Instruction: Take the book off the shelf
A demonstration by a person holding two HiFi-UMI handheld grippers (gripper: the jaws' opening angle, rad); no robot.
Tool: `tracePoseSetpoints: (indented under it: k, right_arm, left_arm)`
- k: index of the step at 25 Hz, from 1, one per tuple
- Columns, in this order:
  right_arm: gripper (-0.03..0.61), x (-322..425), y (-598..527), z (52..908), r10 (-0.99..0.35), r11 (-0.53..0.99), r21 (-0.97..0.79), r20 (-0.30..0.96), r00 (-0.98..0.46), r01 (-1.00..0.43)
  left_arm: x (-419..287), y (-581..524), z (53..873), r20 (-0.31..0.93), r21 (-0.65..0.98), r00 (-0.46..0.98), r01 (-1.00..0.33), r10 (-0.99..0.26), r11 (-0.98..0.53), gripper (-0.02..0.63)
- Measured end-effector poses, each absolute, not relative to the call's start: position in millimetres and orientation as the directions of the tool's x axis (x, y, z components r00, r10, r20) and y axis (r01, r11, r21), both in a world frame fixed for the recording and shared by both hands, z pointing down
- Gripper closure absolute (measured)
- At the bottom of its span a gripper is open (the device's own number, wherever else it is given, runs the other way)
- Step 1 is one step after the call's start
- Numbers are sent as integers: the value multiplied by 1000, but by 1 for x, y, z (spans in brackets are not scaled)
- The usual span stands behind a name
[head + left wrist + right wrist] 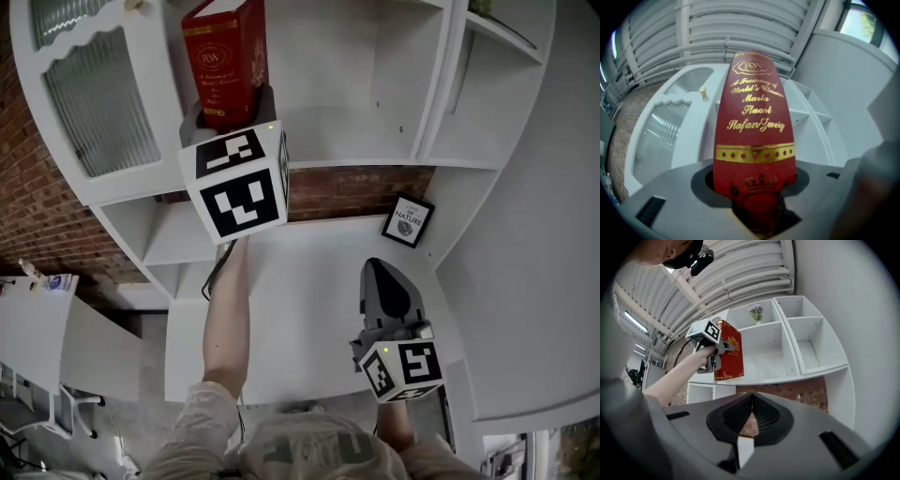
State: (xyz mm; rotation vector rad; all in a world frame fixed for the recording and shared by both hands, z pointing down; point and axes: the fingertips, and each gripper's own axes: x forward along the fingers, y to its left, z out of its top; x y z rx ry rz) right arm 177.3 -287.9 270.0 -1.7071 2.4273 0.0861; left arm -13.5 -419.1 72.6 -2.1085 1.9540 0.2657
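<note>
A thick red book [225, 61] with gold lettering stands upright at the left end of the white shelf [356, 141]. My left gripper [230, 117] is raised to it, jaws on either side of the lower spine, shut on the book [754, 126]. From the right gripper view the book [730, 357] has its bottom edge at the shelf board; whether it touches I cannot tell. My right gripper [386, 281] hangs low over the white table, its jaws [750, 401] shut with nothing between them.
A glass-fronted cabinet door [98, 103] stands left of the book. A small framed picture [408, 220] leans on the white table [309, 281] against the brick wall. A vase of flowers [756, 311] sits on a higher shelf. Upright dividers bound the compartments to the right.
</note>
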Motion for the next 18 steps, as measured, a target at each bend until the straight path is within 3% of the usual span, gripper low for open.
tracePoseSetpoints:
  k: [5,9,18]
  right_arm:
    - [566,156,-285,256,-906,382,-18,-207,-370,-924]
    - [566,135,-282,245,-883,408,42,-234,-406,-912]
    - [566,94,-272,244,-835,446,180,-268,-480,-877]
  left_arm:
    - [-20,-350,87,-386,-114,66,-993,-920,-24,374]
    - [-18,-305,119,-445,-56,77,-997,-892,-58,374]
    - [-19,-263,213,-355,-42,115,-993,-928,-107,374]
